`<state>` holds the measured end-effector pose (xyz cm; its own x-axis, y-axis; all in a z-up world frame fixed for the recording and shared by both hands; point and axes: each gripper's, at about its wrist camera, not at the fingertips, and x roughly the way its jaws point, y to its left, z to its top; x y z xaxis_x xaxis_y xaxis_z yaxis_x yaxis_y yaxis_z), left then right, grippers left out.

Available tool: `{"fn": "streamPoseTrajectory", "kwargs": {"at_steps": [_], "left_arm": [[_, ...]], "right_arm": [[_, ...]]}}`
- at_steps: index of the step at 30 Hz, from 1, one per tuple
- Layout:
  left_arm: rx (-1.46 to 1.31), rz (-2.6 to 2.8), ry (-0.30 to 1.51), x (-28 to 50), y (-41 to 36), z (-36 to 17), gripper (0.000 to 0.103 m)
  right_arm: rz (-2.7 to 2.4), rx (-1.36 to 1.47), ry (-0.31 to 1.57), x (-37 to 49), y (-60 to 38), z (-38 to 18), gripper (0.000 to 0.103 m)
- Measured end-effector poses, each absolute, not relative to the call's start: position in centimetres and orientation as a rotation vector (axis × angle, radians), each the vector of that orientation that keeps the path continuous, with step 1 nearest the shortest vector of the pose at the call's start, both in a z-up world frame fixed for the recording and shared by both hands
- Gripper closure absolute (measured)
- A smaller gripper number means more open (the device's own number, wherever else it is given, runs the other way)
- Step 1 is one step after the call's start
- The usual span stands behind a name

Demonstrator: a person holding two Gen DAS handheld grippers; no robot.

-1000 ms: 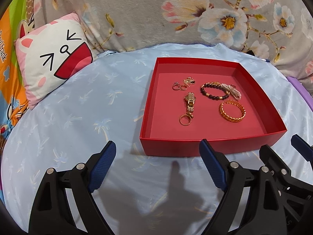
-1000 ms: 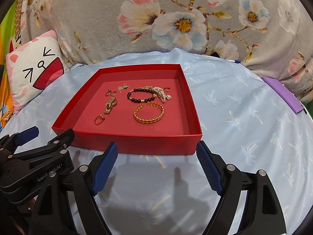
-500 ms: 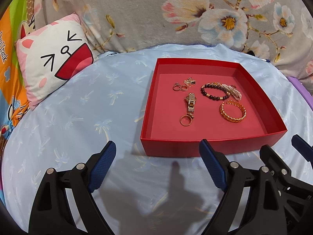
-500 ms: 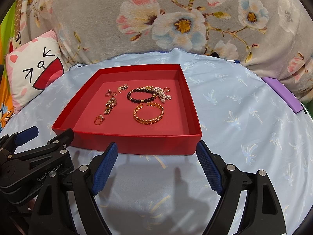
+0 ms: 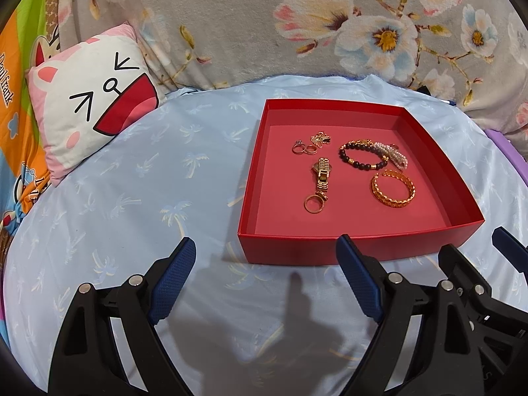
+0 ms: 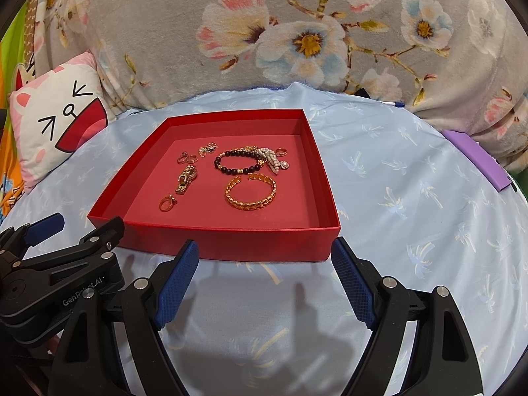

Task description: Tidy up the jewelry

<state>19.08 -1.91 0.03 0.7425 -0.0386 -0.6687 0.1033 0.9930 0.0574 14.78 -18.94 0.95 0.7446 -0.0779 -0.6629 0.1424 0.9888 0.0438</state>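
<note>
A red tray (image 5: pixel 330 250) (image 6: pixel 264 244) lies on the blue cloth. In it are a gold bangle (image 5: pixel 393 188) (image 6: pixel 250 191), a dark bead bracelet (image 5: pixel 361 155) (image 6: pixel 237 162), a pearl piece (image 5: pixel 394 155) (image 6: pixel 272 160), a gold watch (image 5: pixel 321 173) (image 6: pixel 185 178), a gold ring (image 5: pixel 313 204) (image 6: pixel 166 203), two small rings (image 5: pixel 303 148) (image 6: pixel 187 157) and a gold chain (image 5: pixel 320 138) (image 6: pixel 208 148). My left gripper (image 5: pixel 264 280) is open and empty before the tray's near left corner. My right gripper (image 6: pixel 265 283) is open and empty before the tray's near wall.
A cat-face pillow (image 5: pixel 89 125) (image 6: pixel 52 122) leans at the back left. A floral blanket (image 5: pixel 297 26) rises behind the cloth. A purple flat object (image 6: pixel 475 158) lies at the right edge, a pen (image 6: pixel 392 103) behind it.
</note>
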Motion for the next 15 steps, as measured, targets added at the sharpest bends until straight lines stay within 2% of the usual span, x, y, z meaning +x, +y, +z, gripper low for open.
{"fn": "streamPoseTrajectory", "kwargs": {"at_steps": [15], "left_arm": [[0.097,-0.068,0.725,19.16,-1.81,0.1,0.019]], "right_arm": [[-0.122,0.092,0.721,14.8,-19.08,0.92,0.022]]}}
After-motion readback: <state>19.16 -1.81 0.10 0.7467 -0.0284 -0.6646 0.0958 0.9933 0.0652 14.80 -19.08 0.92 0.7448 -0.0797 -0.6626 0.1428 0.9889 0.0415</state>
